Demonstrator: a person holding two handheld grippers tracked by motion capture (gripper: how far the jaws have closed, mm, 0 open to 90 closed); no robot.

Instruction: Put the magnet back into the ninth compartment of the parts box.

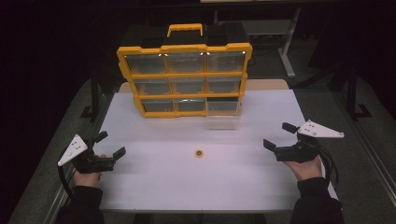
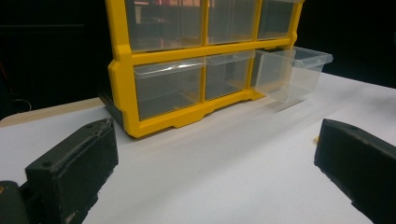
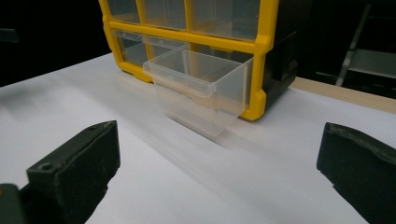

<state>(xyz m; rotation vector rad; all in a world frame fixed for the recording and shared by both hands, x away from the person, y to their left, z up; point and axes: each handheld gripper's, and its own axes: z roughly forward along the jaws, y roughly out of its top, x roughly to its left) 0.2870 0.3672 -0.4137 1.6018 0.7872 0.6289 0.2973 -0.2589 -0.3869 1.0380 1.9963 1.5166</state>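
A yellow-framed organizer [image 1: 184, 74] with clear drawers stands upright at the back of the white table [image 1: 154, 182]. Its bottom-right drawer [image 1: 223, 112] is pulled out toward me; it looks empty in the left gripper view [image 2: 292, 72] and the right gripper view [image 3: 201, 88]. A small orange ring-shaped part [image 1: 199, 153] lies on the table in front of the organizer. My left gripper [image 1: 110, 145] rests at the table's left edge, open and empty. My right gripper [image 1: 279, 136] is held at the right side, open and empty, jaws toward the drawer.
The organizer's other drawers are pushed in, its yellow carry handle [image 1: 185, 29] on top. A tan board [image 1: 266, 84] shows behind the organizer. Dark floor and a desk leg [image 1: 286, 49] lie beyond the table.
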